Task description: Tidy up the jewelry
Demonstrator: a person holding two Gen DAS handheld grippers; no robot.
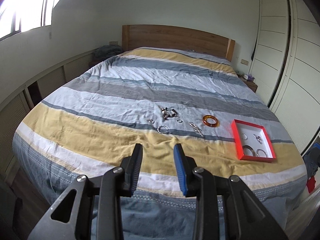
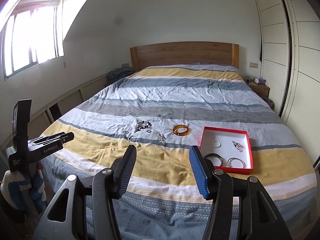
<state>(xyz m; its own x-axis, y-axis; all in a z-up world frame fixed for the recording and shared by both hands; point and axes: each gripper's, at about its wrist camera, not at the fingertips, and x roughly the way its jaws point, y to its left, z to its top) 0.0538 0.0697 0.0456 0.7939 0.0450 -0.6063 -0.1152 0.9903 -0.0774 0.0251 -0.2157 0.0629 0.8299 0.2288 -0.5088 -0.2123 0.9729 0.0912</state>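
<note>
Both sets of jaws open and empty: left gripper [image 1: 158,150] and right gripper [image 2: 163,152] raised over the foot of the bed [image 1: 112,140], clear of all items. Loose jewelry grouped mid-bed: beaded bracelet [image 1: 169,113], amber bangle [image 1: 210,121], silver chain [image 1: 197,130], small rings [image 1: 163,129]. Red box [image 2: 227,149] to the right, near the mattress edge, already holding four pieces; probably the collection point. Open bedding around every item; unobstructed approach from the foot

Each black claw [image 2: 163,150] carries one blue ribbed pad and silver screws.
</note>
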